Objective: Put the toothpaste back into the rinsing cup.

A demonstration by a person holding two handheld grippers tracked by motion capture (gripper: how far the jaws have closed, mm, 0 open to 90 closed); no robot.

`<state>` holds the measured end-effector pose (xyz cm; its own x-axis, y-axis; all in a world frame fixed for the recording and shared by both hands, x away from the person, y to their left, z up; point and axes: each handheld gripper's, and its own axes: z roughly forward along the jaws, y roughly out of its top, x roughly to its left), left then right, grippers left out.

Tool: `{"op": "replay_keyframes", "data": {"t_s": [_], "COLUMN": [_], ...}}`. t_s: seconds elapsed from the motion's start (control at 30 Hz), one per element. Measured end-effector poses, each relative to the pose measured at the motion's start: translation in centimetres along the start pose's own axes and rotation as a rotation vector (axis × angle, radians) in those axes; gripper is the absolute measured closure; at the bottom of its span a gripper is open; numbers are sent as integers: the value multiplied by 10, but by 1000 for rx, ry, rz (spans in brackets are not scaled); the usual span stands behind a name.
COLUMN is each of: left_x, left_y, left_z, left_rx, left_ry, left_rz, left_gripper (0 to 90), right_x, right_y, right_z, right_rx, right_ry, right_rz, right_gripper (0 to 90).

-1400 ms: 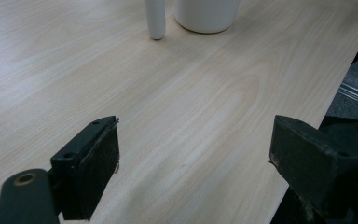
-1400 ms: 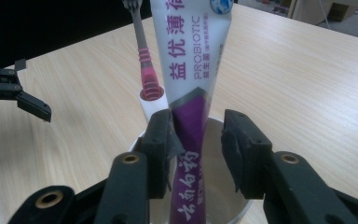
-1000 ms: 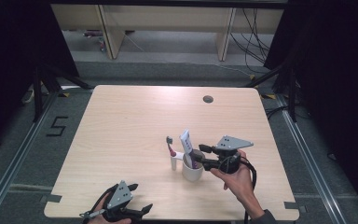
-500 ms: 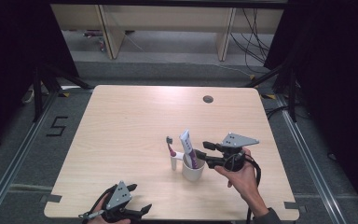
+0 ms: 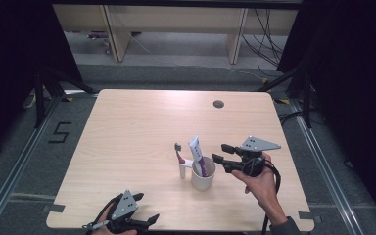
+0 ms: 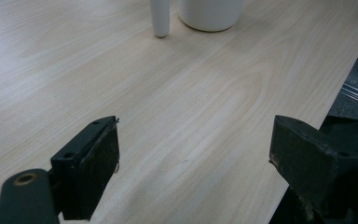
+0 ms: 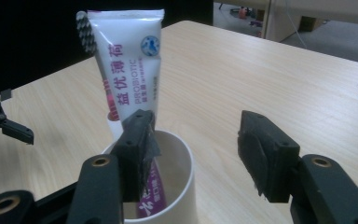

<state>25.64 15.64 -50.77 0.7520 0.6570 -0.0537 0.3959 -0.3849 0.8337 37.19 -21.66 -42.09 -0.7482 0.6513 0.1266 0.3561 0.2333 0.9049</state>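
A white cup (image 5: 203, 177) stands on the wooden table (image 5: 137, 127) with a white and purple toothpaste tube (image 5: 196, 151) upright in it. A toothbrush (image 5: 179, 155) stands on its white handle on the table just left of the cup. My right gripper (image 5: 219, 153) hangs just right of the cup, open. Its jaws have just been opening, and nothing is pressed between them. In the right gripper view the tube (image 7: 130, 79) and cup (image 7: 172, 186) sit just behind the left jaw of that gripper (image 7: 196, 144). My left gripper (image 5: 146, 208) rests open near the table's front edge.
A round cable hole (image 5: 219, 104) sits at the table's far right. Wooden furniture legs and cables stand on the floor beyond the table. The left gripper view shows the cup's base (image 6: 209, 14) and toothbrush handle (image 6: 160, 18) far ahead of its jaws (image 6: 193, 154).
The right gripper's jaws have spread wider and drawn slightly away from the toothpaste tube, which stays in the cup. The left gripper has not moved.
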Motion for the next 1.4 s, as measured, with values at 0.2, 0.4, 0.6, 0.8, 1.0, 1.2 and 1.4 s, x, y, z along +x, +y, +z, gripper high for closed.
{"op": "replay_keyframes", "data": {"t_s": [0.2,0.4,0.6,0.8,1.0,1.2,1.4], "left_x": [0,0,2,2,1,2,2], "left_y": [0,0,-1,0,-1,0,-1], "left_z": [0,0,1,0,0,-1,-2], "left_rx": [0,1,-8,15,-9,6,3], "left_ry": [1,0,1,14,10,11,21], "left_rz": [1,-2,-6,10,-16,-3,-7], "left_gripper": [155,155,155,155,155,155,155], "right_x": [-7,-18,-29,-38,-43,-46,-46], "right_y": [-2,-7,-16,-25,-33,-41,-47], "right_z": [-8,-19,-31,-41,-48,-51,-54], "right_rx": [7,-12,-12,-6,3,0,28], "right_ry": [-37,-59,-99,-121,-145,-157,-161], "right_rz": [20,32,64,100,126,138,162], "right_gripper": [442,422,406,382,356,327,297]}}
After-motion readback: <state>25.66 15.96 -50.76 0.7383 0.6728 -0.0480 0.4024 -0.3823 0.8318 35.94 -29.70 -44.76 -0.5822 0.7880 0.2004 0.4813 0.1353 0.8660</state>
